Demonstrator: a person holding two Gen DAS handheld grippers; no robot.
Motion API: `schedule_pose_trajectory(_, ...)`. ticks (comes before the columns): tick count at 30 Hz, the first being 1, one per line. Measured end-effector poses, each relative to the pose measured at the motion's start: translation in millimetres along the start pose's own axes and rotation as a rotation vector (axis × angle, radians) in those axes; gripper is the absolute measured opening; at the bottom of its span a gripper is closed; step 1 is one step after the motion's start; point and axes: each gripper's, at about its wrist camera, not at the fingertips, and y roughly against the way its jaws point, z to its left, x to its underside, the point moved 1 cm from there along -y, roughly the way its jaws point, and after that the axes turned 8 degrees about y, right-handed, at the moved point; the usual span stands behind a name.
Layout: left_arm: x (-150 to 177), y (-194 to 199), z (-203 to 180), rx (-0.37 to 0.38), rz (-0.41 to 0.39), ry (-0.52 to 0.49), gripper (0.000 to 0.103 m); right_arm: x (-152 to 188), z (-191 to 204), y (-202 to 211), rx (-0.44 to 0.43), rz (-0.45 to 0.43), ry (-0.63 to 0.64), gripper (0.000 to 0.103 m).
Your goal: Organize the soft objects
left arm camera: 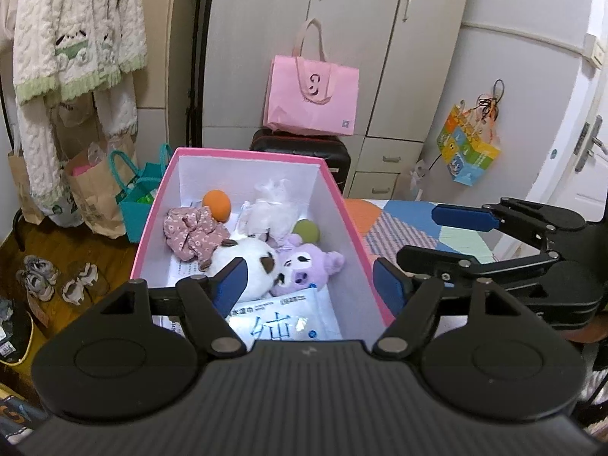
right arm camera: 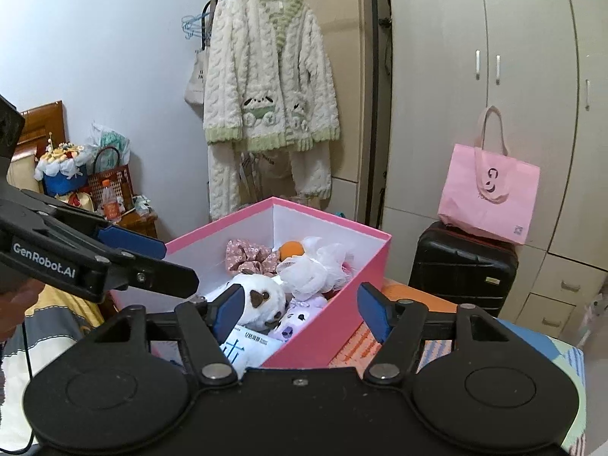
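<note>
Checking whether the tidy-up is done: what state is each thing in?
Pink box: lid off, holding the soft things.
Panda plush: lying in the box.
Purple plush: lying beside the panda plush.
Floral scrunchie: in the box.
Left gripper: open, empty.
Right gripper: open, empty.
Wardrobe doors: shut.

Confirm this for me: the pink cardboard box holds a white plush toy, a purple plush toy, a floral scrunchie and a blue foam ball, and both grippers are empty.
One detail is wrong: there is no blue ball. The left wrist view shows an orange foam ball and a green foam ball in the pink cardboard box. The white plush toy, purple plush toy and floral scrunchie are there, and the left gripper and right gripper are empty.
</note>
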Motion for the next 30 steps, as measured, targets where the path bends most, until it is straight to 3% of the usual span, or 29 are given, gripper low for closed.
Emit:
schedule_pose_trajectory(5,13,13,-16,-0.006,-0.024,-0.021,0.074,15,-4,22,0.029,-0.011,-0.021,0.075)
schedule_pose_trajectory(7,19,16,-22,-0.010,-0.024,-0.033,0.074,20,-6,27,0.047,-0.009,-0.034,0.089)
schedule_pose_trajectory(8,22,18,-25,-0.011,-0.026,-0.038,0.076,23,-7,31,0.060,-0.009,-0.041,0.090)
schedule_pose_trajectory(13,30,22,-38,-0.053,-0.037,-0.060,0.097,33,-17,43,0.154,0.032,-0.104,0.103)
schedule_pose_trajectory(20,30,27,-48,-0.207,-0.029,-0.028,0.098,37,-27,62,0.395,0.169,-0.201,0.103)
schedule_pose_trajectory(25,38,46,-64,-0.228,-0.094,-0.111,0.098,33,-22,89,0.413,0.153,-0.219,0.103)
schedule_pose_trajectory(30,45,51,-69,-0.195,-0.080,-0.066,0.098,33,-10,111,0.410,0.087,-0.222,0.103)
